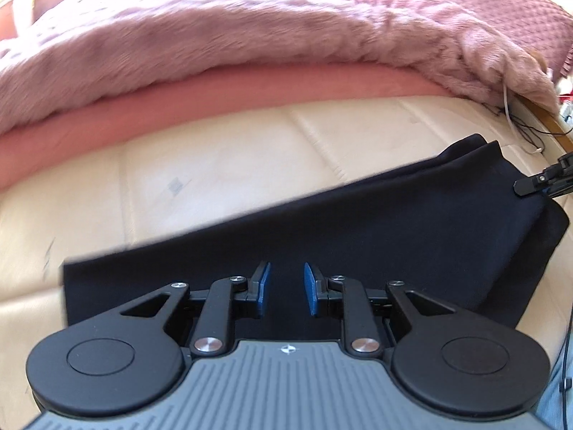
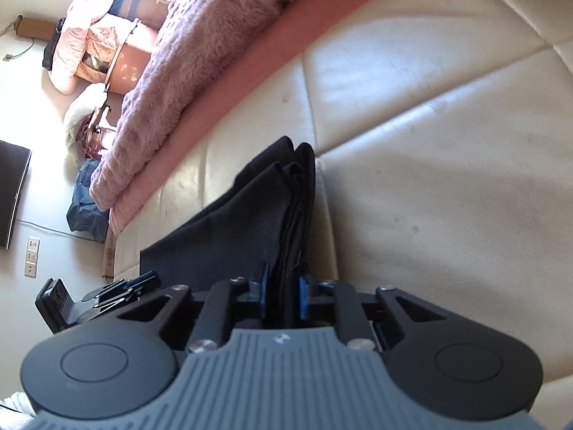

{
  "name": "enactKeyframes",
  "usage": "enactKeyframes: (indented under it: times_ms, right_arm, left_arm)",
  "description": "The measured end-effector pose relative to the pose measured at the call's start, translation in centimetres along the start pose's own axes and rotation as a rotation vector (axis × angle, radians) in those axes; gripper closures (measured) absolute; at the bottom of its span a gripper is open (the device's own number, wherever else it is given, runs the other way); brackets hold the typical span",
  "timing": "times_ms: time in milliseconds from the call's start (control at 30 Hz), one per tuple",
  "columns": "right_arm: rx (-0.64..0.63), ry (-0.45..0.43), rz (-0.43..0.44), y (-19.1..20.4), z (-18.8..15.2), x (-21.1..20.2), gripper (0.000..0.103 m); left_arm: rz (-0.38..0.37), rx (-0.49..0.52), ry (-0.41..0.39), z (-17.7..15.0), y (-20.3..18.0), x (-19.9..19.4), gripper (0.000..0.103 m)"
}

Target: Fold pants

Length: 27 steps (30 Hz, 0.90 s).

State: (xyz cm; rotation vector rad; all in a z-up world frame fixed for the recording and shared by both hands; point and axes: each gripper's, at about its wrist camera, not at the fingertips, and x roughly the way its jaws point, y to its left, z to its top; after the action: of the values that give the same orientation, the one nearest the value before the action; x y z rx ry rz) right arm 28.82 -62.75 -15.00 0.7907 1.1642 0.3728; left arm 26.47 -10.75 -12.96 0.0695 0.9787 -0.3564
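Pants [image 1: 322, 236] half folded on the cream mattress [image 1: 215, 165]
Right gripper [image 2: 283, 295] clamps the stacked end; left gripper [image 1: 284, 288] hovers unclenched, empty, over the near edge; length runs between them.

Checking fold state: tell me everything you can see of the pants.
The pants are dark navy or black, a soft matte cloth, already folded into a long flat band of several layers lying on the cream mattress. The right gripper is shut on the stacked edges at one end. The left gripper sits over the other end, blue pads apart with cloth below them.
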Motion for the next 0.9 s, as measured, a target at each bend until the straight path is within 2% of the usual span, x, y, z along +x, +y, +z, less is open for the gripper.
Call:
enactKeyframes:
  times_ms: [100,233,400,533,667,900]
  right_arm:
    - [-0.035,-0.015,-0.025,2.7,-0.1,-1.2,0.092]
    - [-0.075,-0.029,-0.054,5.7,-0.3,-2.3,0.092]
    - [-0.111,-0.045,-0.048,9.3,-0.6,-3.9,0.093]
    - [-0.148,-0.054,-0.064,12.3,-1.0,-4.4,0.093]
    - [-0.162,-0.064,-0.088,13.9,-1.2,-4.6,0.093]
    - [-0.165,-0.094,-0.089,15.7,-1.4,-4.8,0.094]
  left_arm:
    - [-0.021,0.041,-0.009,1.6,-1.7,1.8,0.077]
    - [0.01,0.082,0.009,3.2,-2.8,4.5,0.081]
    - [0.026,0.153,0.013,4.3,-3.7,5.9,0.082]
    - [0.043,0.15,0.005,4.8,-4.0,6.2,0.082]
    - [0.028,0.145,-0.019,4.1,-4.4,3.6,0.082]
    - [-0.026,0.186,0.039,-0.5,-6.2,0.8,0.085]
